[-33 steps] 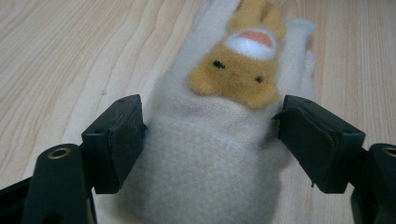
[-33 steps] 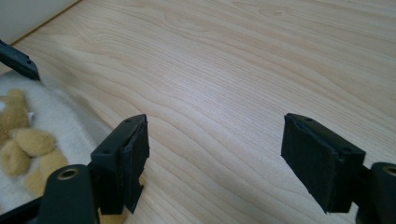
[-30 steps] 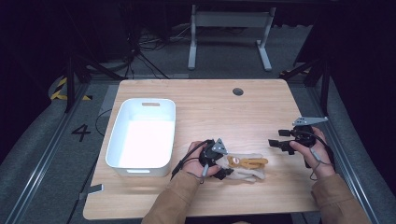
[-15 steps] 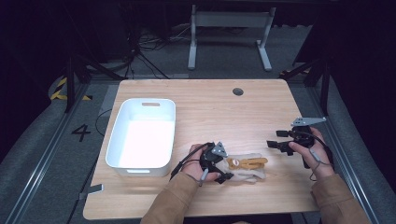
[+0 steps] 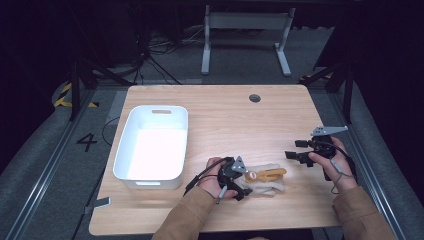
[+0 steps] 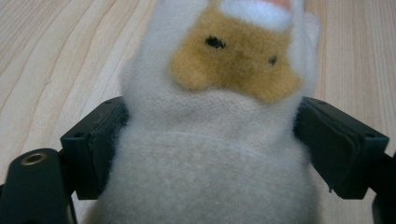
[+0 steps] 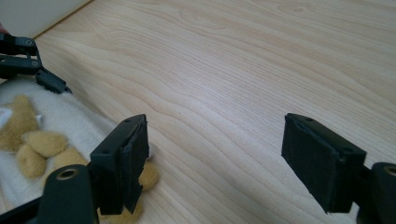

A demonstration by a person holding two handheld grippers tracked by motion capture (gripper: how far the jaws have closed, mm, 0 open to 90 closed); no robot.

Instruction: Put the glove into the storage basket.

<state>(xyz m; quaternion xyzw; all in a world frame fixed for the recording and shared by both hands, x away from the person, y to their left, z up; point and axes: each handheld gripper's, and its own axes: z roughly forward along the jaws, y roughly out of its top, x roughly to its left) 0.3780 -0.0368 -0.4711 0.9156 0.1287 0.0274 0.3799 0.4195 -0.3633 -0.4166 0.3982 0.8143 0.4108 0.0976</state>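
Observation:
A cream and tan plush toy (image 5: 267,179) lies on the wooden table near its front edge. My left gripper (image 5: 245,184) is at the toy's left end. In the left gripper view both black jaws press into the sides of the plush toy (image 6: 219,88), and its fabric bulges between them, so my left gripper (image 6: 210,144) is shut on it. My right gripper (image 5: 295,150) hovers to the right of the toy, apart from it. In the right gripper view, my right gripper (image 7: 215,163) is open over bare wood, with the plush toy (image 7: 28,140) at the lower left.
A white rectangular bin (image 5: 122,150) stands on the left half of the table, beside the left hand. A round cable hole (image 5: 254,98) sits near the table's far edge. Bare wood lies between the bin and the right gripper.
My left gripper has shifted slightly toward the toy and settled on its left end. The right gripper has stayed almost still.

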